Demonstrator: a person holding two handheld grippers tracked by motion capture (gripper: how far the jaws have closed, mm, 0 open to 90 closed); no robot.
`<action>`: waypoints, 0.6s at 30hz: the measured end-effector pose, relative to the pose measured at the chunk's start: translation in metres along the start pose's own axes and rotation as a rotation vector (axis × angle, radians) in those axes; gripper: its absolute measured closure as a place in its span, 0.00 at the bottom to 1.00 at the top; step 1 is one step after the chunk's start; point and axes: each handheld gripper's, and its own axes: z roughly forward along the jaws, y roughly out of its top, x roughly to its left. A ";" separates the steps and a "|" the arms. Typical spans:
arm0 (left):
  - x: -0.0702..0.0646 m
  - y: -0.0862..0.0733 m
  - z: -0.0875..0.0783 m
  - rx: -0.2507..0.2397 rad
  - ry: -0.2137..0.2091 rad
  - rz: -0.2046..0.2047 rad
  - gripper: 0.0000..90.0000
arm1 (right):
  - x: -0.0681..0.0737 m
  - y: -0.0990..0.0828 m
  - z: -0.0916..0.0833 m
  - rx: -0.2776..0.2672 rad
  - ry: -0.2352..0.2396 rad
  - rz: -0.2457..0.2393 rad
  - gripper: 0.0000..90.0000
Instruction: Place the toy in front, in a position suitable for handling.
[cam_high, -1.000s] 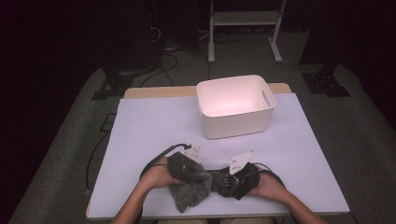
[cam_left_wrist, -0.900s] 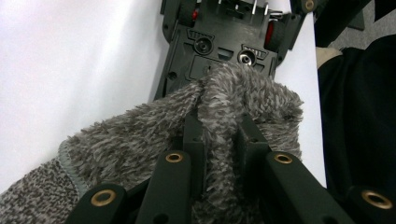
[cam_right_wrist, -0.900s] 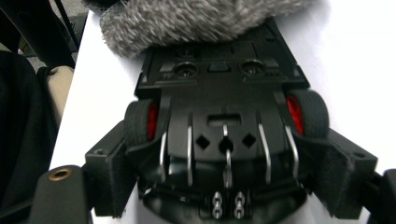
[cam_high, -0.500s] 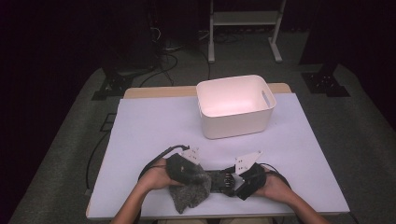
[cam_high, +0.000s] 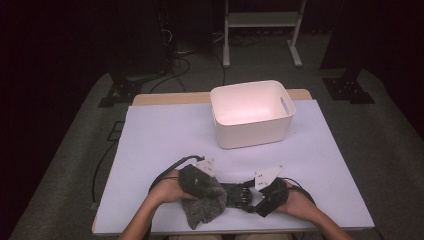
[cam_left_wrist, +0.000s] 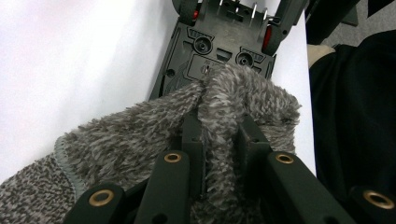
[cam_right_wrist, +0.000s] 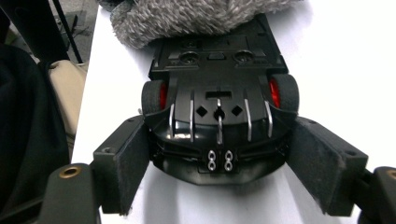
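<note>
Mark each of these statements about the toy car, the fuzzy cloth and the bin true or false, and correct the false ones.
1. The left gripper is shut on the grey fuzzy cloth. True.
2. The toy car lies inside the white bin. False: it lies upside down on the table, at the near edge, underside up.
3. The right gripper has its jaws on either side of the car's end. True.
4. The cloth lies folded in the bin. False: it lies partly over the car, gripped by the left gripper.
5. The car's wheels have red hubs. True.
</note>
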 end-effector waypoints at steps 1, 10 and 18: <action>0.000 0.000 0.000 0.000 -0.001 -0.001 0.86 | 0.000 -0.001 -0.001 -0.003 -0.009 0.001 0.25; -0.004 0.018 0.009 -0.006 -0.043 0.039 0.86 | -0.004 -0.002 0.001 -0.004 0.000 0.012 0.25; -0.013 0.054 0.031 -0.006 -0.093 0.123 0.86 | -0.002 0.003 0.006 -0.003 0.000 -0.007 0.26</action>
